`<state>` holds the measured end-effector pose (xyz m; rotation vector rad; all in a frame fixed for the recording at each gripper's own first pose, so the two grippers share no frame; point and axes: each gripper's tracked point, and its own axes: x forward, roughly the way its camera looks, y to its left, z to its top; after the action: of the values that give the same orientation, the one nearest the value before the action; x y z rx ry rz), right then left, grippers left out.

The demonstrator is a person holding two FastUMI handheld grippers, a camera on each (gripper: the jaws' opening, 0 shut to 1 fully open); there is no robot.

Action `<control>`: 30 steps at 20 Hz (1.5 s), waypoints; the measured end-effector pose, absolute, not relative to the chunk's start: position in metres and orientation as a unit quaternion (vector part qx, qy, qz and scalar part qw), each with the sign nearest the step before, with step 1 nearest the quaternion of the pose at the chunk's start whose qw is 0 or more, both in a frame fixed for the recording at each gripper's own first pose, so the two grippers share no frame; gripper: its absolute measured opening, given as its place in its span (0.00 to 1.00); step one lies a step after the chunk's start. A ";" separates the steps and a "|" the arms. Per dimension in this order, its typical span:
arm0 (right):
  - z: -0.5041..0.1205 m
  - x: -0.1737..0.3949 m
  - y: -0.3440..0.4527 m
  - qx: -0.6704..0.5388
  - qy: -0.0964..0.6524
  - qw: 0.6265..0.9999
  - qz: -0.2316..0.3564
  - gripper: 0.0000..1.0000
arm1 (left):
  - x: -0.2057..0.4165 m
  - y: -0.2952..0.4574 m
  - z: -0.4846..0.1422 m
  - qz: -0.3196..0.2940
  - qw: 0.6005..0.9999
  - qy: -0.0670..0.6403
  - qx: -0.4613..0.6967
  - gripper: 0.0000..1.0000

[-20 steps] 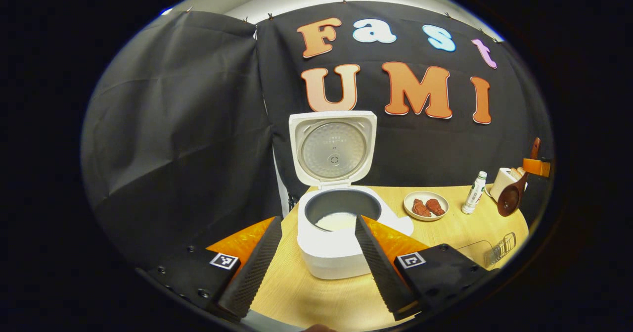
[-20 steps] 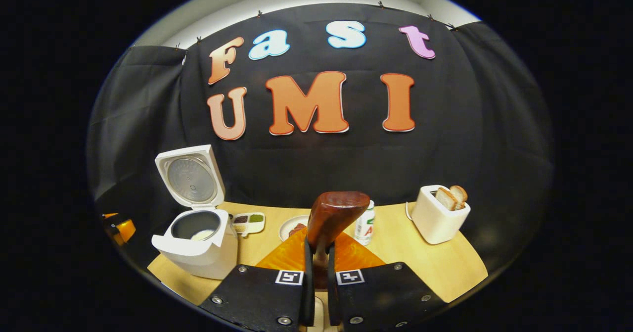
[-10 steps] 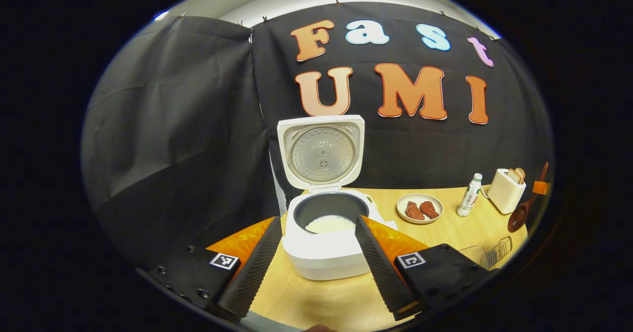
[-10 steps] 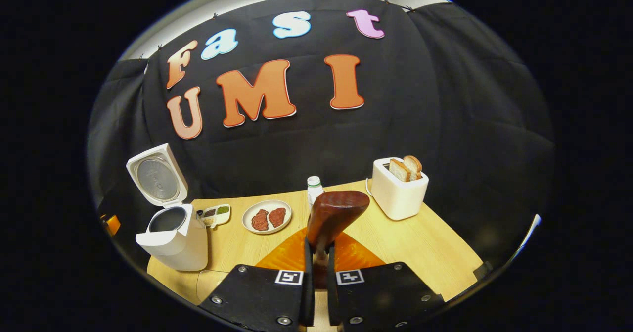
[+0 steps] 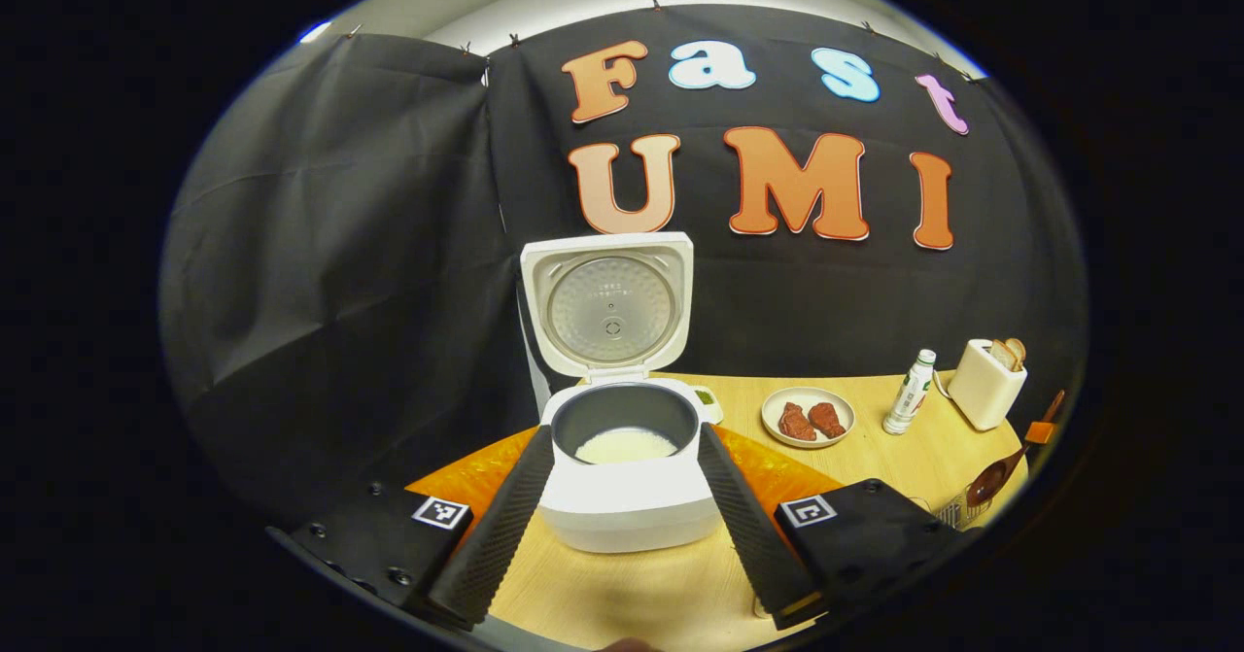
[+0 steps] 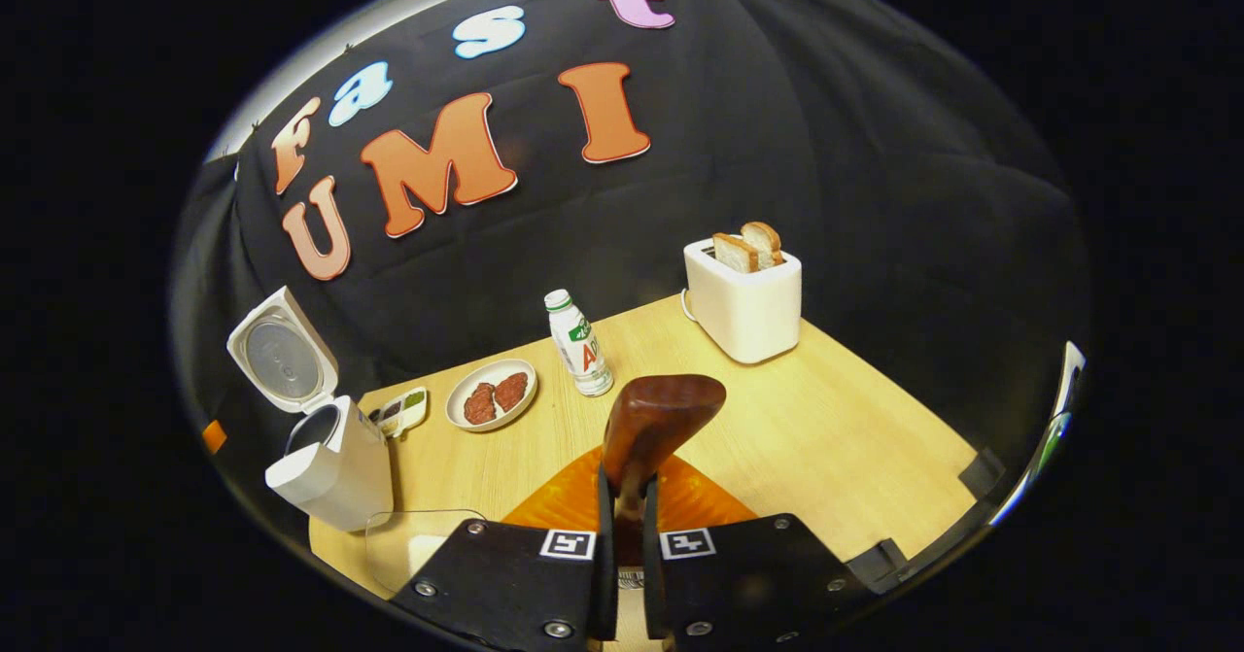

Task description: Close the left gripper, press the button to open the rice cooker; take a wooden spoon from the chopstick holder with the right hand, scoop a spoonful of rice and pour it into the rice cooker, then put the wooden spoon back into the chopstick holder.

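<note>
OK, your left gripper [image 5: 616,516] hangs with jaws spread wide, holding nothing, framing the rice cooker [image 5: 622,467]; its lid stands up, white rice lies in the pot. Your right gripper [image 6: 622,535] has jaws clamped on the wooden spoon [image 6: 653,424], bowl pointing up over the counter [image 6: 826,428]. Around it: toaster [image 6: 746,297] with bread at the back, bottle [image 6: 579,344] just ahead of the spoon, plate [image 6: 492,394] of meat and a small seasoning tray [image 6: 400,411] toward the cooker. The chopstick holder [image 5: 957,510] is near the counter's right edge.

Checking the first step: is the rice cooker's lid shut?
No, the rice cooker has its lid standing upright, rice visible inside.
</note>
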<state>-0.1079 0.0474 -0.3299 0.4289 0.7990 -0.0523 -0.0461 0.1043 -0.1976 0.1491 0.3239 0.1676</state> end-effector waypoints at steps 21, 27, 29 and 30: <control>-0.401 -0.134 0.044 0.317 0.421 0.849 -0.025 0.21 | -0.032 0.046 -0.197 0.033 0.981 0.169 0.089 0.99; -0.380 -0.137 0.011 0.303 0.439 0.844 -0.058 0.47 | 0.001 0.064 -0.172 0.035 0.983 0.164 0.070 1.00; -0.364 -0.134 -0.004 0.297 0.428 0.850 -0.077 0.63 | 0.017 0.077 -0.155 0.044 0.985 0.158 0.063 1.00; -0.354 -0.132 -0.011 0.289 0.421 0.856 -0.084 0.63 | 0.026 0.083 -0.147 0.049 0.985 0.157 0.058 0.99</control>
<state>-0.1322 -0.0106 -0.3540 0.6075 0.8844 -0.1761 0.0256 0.0832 -0.1468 0.1175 0.3162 0.0989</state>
